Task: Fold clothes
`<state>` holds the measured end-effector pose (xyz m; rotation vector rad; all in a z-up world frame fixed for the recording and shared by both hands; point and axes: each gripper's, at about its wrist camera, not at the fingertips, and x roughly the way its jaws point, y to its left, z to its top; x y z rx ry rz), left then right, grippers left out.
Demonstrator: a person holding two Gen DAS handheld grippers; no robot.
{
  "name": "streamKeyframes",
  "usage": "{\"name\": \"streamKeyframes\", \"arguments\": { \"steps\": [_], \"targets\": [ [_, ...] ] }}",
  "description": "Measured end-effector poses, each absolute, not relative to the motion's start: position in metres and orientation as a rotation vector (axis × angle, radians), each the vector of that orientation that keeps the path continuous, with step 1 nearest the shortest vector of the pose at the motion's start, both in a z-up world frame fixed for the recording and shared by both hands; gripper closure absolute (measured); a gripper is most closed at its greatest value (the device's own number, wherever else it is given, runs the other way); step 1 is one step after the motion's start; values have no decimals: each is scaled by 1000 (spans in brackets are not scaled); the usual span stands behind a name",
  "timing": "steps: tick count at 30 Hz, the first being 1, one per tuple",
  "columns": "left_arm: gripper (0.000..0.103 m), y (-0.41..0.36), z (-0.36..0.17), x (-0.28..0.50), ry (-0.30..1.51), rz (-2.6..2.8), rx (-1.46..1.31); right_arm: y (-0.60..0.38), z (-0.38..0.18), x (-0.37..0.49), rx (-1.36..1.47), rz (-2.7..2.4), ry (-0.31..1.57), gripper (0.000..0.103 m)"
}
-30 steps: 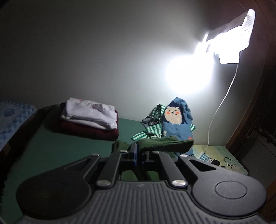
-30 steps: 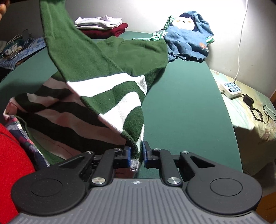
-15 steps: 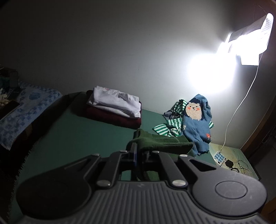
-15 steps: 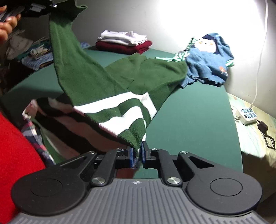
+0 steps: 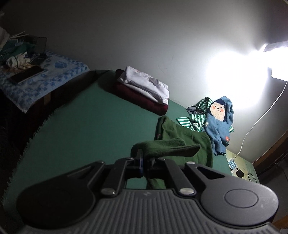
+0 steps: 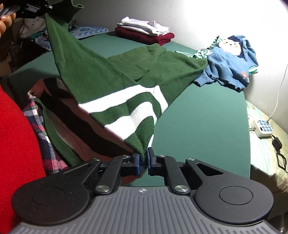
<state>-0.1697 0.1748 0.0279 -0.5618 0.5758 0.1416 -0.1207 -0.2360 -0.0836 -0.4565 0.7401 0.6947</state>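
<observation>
A green sweater [image 6: 108,68] with white stripes is stretched above the green table [image 6: 198,117]. My right gripper [image 6: 143,159] has its jaws closing, and the blue pads pinch the striped hem between them. My left gripper [image 6: 32,8], held by a hand at the top left, lifts one sleeve high. Seen from the left wrist, that left gripper [image 5: 146,158] is shut on the ribbed green cuff [image 5: 167,149], and the rest of the sweater [image 5: 189,140] lies on the table [image 5: 81,126] beyond it.
A folded white and maroon stack [image 6: 145,30] sits at the table's far side, a blue bear sweater [image 6: 230,59] and a striped garment [image 5: 194,118] at the far right. A power strip [image 6: 262,126] lies right of the table. A red sleeve [image 6: 14,135] and plaid cloth [image 6: 41,135] fill the near left.
My left gripper has swung left and sunk with the cuff, bringing the blue patterned cloth at the left into view. My right gripper's pads have drawn closer on the hem, and its view has rolled.
</observation>
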Motion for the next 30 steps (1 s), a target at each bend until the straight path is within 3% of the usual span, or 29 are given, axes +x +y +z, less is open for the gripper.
{"name": "streamKeyframes", "arguments": {
  "steps": [23,30],
  "targets": [
    [103,186,-16,-210,670,221,-652,-219,-95,-110,-588,705,863,95],
    [103,198,-45,-196,707,288,-619,-213,-100,-106,-625,737,887,91]
  ]
}}
